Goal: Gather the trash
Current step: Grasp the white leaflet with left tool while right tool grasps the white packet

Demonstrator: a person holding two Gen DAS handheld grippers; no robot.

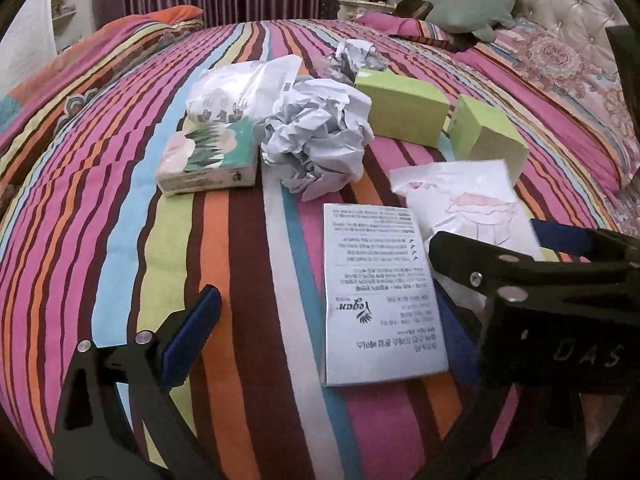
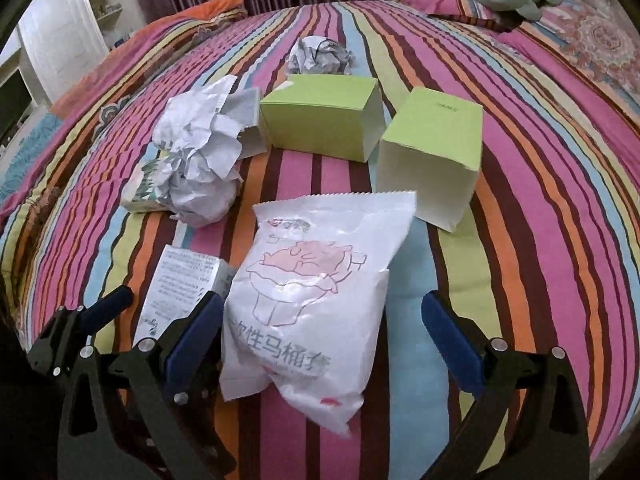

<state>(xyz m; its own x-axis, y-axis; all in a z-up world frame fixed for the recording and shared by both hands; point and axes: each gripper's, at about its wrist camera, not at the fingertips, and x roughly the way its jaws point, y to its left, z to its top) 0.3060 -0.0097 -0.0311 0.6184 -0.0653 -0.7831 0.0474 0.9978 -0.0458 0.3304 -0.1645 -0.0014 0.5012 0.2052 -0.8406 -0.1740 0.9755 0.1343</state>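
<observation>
Trash lies on a striped bedspread. In the right wrist view my right gripper (image 2: 324,336) is open, its blue pads either side of a white plastic packet (image 2: 316,300) with a pink drawing. Behind it stand two green boxes (image 2: 320,118) (image 2: 434,156), a crumpled paper ball (image 2: 200,168) and a smaller ball (image 2: 320,56). In the left wrist view my left gripper (image 1: 316,320) is open over a white printed box (image 1: 380,296); only its left pad (image 1: 192,332) shows, the right gripper's black body (image 1: 552,280) covers the other side. A tissue pack (image 1: 208,160) lies far left.
A clear plastic bag (image 1: 244,88) lies behind the tissue pack. Pillows and a green plush toy (image 1: 472,0) sit at the headboard. A folded orange blanket (image 2: 208,12) is at the far edge. White shelves (image 2: 80,20) stand at left.
</observation>
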